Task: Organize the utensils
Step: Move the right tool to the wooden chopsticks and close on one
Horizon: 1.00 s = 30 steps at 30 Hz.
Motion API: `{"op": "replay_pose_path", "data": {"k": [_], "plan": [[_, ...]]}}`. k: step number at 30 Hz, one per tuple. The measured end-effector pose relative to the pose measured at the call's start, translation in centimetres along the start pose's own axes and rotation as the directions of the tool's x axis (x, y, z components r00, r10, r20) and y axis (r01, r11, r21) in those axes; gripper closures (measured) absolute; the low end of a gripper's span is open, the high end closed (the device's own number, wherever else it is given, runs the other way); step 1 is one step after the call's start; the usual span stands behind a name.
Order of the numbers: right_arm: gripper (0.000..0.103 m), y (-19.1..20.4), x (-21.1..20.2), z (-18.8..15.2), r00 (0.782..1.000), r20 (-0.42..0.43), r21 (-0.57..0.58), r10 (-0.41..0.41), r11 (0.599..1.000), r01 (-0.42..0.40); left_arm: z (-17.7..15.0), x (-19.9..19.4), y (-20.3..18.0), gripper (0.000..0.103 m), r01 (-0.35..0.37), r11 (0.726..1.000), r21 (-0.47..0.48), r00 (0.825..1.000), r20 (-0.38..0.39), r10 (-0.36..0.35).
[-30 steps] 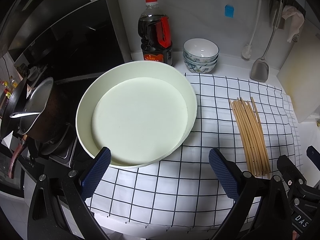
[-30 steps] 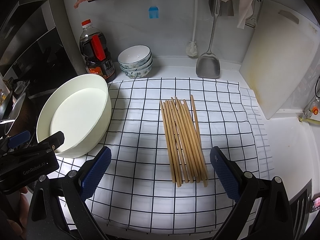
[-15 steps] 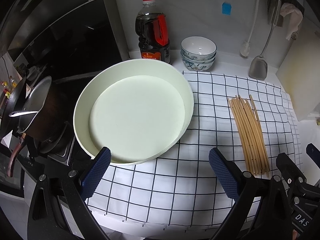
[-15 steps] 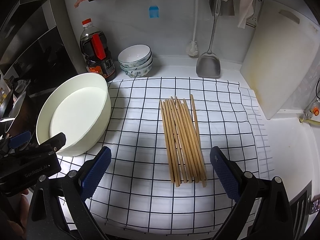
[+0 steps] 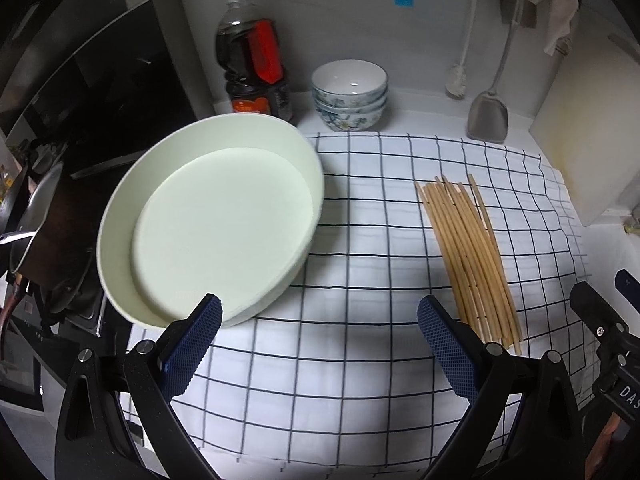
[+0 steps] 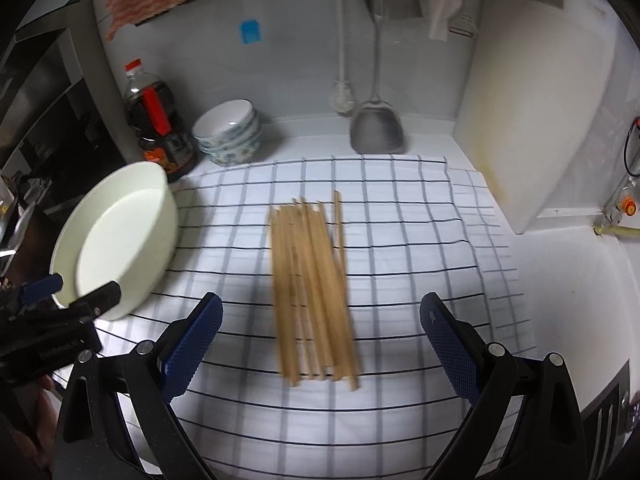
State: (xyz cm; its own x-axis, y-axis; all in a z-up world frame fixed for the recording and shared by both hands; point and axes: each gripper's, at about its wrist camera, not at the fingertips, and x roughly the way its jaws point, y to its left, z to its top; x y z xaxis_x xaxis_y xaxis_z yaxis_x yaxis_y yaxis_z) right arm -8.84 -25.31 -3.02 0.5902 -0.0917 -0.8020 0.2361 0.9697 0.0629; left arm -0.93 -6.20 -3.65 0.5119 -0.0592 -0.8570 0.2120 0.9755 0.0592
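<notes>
Blue, cross-hatched rubber pads line the fingers of both tools, and both stand spread wide with nothing between them. The right hand-held gripper [image 6: 320, 344] hovers low over the near ends of a bundle of chopsticks [image 6: 310, 288], which lies roughly centred between its pads. The left hand-held gripper [image 5: 318, 350] hangs above bare checked cloth [image 5: 360, 380], its left pad just in front of the near rim of a round white basin [image 5: 316, 176].

The chopsticks are pale bamboo, lying side by side on the cloth with their tips pointing toward the back wall; one stick sits slightly apart on the right. They look light, stiff and smooth, so they are likely to roll or fan out if pinched at one end. A hold across the middle of the bundle would probably keep them together best.

The basin is empty and stands to the left of the chopsticks, partly over the cloth's edge. Further back on the tabletop [image 6: 552, 280] are a dark sauce bottle [image 6: 160, 136], stacked patterned bowls [image 6: 230, 134], a hanging metal spatula [image 6: 376, 128] and a leaning white cutting board [image 6: 536, 112]. Nothing lies between the bundle and the basin.
</notes>
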Motion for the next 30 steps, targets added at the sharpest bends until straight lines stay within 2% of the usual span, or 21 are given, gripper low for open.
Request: {"op": "replay_pose_path", "data": {"k": [7, 13, 16, 21, 30], "plan": [[0.008, -4.1, 2.3, -1.1, 1.000, 0.009, -0.004, 0.008, 1.000, -0.008, -0.4, 2.7, -3.9, 0.006, 0.080, 0.997, 0.019, 0.997, -0.010, -0.080], [0.008, -5.7, 5.6, -1.2, 1.000, -0.015, -0.021, 0.006, 1.000, -0.007, -0.5, 5.2, -6.8, 0.006, 0.073, 0.996, 0.056, 0.997, 0.012, -0.074], [0.008, -6.3, 7.9, -1.2, 0.999, -0.041, -0.026, 0.016, 1.000, -0.017, -0.5, 7.0, -7.5, 0.006, 0.074, 0.996, 0.045, 0.997, -0.006, -0.074], [0.008, -6.9, 11.4, -1.2, 0.997, -0.080, -0.024, 0.025, 0.999, -0.027, -0.9, 9.6, -8.0, 0.006, 0.070, 0.997, 0.023, 0.997, -0.031, -0.069], [0.008, -7.2, 14.6, -1.1, 0.995, -0.096, -0.051, 0.008, 0.999, -0.013, -1.5, 11.8, -8.5, 0.006, 0.086, 0.996, 0.008, 0.996, -0.028, -0.085]]}}
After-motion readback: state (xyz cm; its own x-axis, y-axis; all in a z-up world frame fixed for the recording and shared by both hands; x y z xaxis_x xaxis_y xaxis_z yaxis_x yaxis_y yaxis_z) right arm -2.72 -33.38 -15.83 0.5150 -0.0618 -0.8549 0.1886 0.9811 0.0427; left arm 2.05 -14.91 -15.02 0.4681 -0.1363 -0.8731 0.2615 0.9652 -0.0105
